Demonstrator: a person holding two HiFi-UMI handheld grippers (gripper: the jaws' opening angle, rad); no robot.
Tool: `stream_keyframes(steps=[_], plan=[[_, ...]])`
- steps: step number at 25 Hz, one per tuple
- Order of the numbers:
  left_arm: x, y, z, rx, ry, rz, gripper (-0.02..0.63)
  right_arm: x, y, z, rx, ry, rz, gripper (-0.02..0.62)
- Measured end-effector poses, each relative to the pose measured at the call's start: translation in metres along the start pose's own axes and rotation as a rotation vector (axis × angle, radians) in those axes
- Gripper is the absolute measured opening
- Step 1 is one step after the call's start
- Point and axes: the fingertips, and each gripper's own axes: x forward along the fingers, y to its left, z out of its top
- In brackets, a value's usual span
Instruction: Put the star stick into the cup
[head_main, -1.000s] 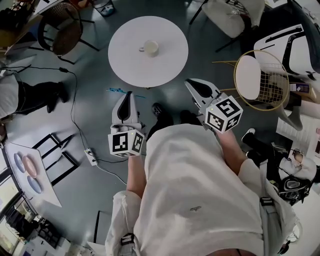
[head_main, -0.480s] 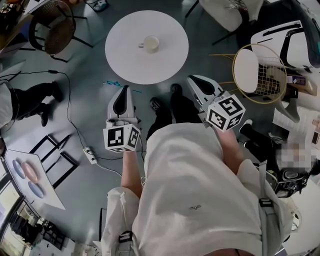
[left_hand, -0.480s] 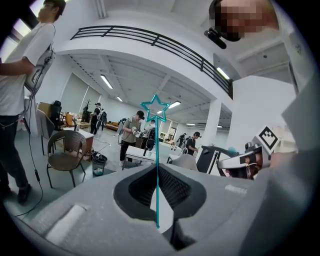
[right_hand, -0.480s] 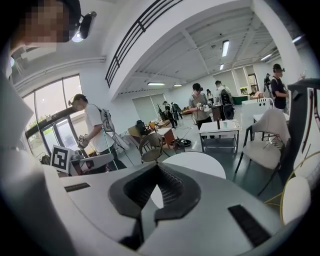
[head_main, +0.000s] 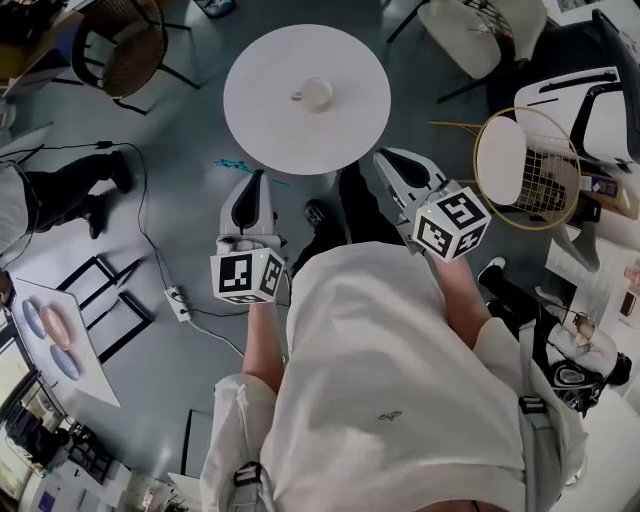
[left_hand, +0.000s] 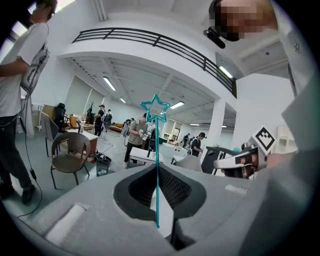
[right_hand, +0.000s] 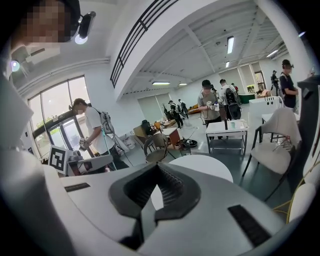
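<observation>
We see left gripper (left_hand: 159, 175) clenched on star stick (left_hand: 157, 150); stick upright between jaws, star at top. Right gripper (right_hand: 156, 172) pressed together, nothing in it. From head view we find cup (head_main: 317, 94) on round white table (head_main: 255, 125), near its middle. Both grippers held near table's closer edge, over grey floor (head_main: 170, 220), well apart from cup

A round white table (head_main: 270, 120) stands on grey floor (head_main: 190, 110) near a wicker chair (head_main: 125, 50).
</observation>
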Motion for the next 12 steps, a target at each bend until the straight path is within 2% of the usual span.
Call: stream_keyframes(steps=[12], plan=[[0.050,0.001,0.022,-0.005,-0.022,0.097,0.017,0.049,-0.043,0.051,-0.031,0.002,0.121,0.008]])
